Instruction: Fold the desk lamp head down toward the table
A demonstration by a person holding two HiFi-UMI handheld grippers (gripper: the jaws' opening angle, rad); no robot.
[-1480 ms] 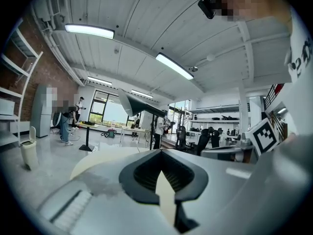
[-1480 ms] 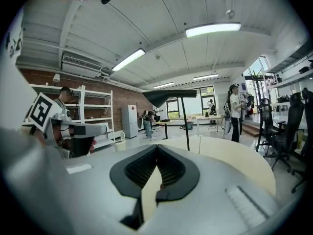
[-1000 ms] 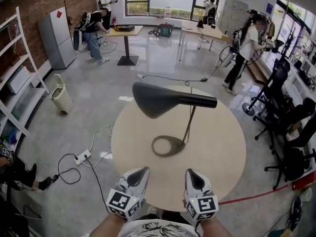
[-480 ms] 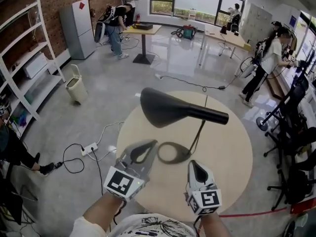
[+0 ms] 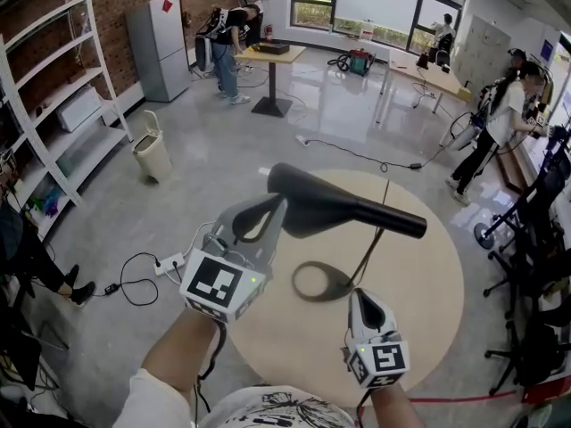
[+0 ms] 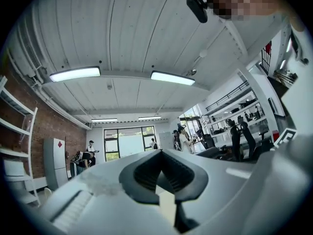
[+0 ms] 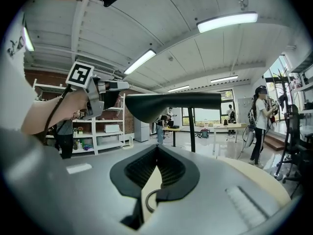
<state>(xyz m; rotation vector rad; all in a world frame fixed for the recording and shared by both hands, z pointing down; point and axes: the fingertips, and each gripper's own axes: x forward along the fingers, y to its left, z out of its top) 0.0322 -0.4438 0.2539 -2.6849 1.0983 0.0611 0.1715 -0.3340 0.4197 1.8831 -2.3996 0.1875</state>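
A black desk lamp stands on the round beige table [image 5: 419, 301]. Its cone-shaped head [image 5: 312, 205] lies level at the end of a horizontal arm [image 5: 393, 219], above the ring base [image 5: 323, 282]. My left gripper [image 5: 275, 205] is raised to the head's left end, jaws shut and empty. I cannot tell whether it touches the head. The left gripper view shows only its closed tips [image 6: 161, 152] against the ceiling. My right gripper [image 5: 361, 297] rests low near the table's front edge, shut. Over its tips [image 7: 156, 148] I see the lamp head [image 7: 161, 104] and the left gripper [image 7: 100, 99].
A power strip [image 5: 169, 264] with cables lies on the floor left of the table. A white shelf [image 5: 53, 105] and a bin [image 5: 152, 154] stand further left. Black chairs [image 5: 535, 266] crowd the right side. Several people work at far desks.
My left gripper has lifted from the table's near edge up to the lamp head's left end. The right gripper has stayed low. The lamp has not changed shape.
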